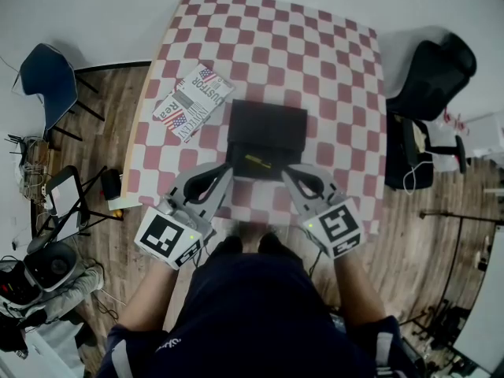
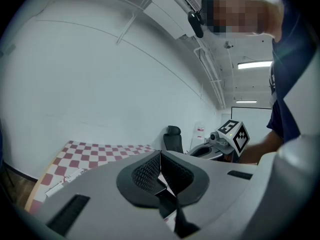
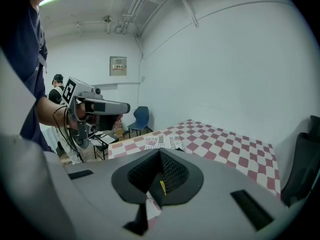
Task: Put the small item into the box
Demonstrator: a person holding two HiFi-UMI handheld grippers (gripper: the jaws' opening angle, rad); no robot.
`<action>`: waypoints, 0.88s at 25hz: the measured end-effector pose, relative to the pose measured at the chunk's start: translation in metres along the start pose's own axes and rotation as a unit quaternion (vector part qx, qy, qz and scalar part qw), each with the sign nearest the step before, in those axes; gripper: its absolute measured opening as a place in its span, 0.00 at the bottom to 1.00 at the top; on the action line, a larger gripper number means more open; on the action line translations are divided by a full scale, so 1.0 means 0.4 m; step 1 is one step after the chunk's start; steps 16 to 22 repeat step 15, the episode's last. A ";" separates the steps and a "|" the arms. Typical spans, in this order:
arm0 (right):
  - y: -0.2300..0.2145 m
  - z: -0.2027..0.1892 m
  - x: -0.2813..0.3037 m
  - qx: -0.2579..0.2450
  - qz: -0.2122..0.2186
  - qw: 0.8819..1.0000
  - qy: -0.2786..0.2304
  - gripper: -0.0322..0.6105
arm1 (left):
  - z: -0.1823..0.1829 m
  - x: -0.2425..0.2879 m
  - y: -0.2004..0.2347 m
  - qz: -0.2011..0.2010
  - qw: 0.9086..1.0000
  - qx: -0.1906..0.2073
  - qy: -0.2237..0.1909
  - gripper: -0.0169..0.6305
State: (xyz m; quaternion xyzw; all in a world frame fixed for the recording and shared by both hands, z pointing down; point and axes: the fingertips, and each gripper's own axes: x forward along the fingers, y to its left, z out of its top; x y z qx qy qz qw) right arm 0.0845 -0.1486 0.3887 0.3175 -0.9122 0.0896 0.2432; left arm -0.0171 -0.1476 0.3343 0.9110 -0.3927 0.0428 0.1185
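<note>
Small item (image 1: 257,162), a yellow sliver, seems to lie in the black box (image 1: 268,124) at centre frame.
Going from the left across the checked table (image 1: 315,61), we see a printed paper (image 1: 193,101) lying just beside the box. Our left gripper (image 1: 229,169) sits at the box's near left corner, jaws pressed together on nothing. The box's open near part holds only that sliver, as far as we can tell. Our right gripper (image 1: 287,172), at the near right corner, is likewise closed and empty. We judge the placing done; next we would draw both tools clear without nudging the box.
</note>
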 end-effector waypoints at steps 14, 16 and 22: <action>-0.011 -0.011 -0.010 0.007 0.002 1.000 0.000 0.08 | -0.003 0.014 -0.015 0.000 1.000 0.000 0.002 0.08; -0.010 -0.010 -0.010 0.007 0.003 1.000 0.001 0.08 | -0.004 0.014 -0.015 0.000 1.000 -0.001 0.003 0.08; -0.010 -0.010 -0.010 0.007 0.003 1.000 0.001 0.08 | -0.004 0.014 -0.015 0.000 1.000 -0.001 0.003 0.08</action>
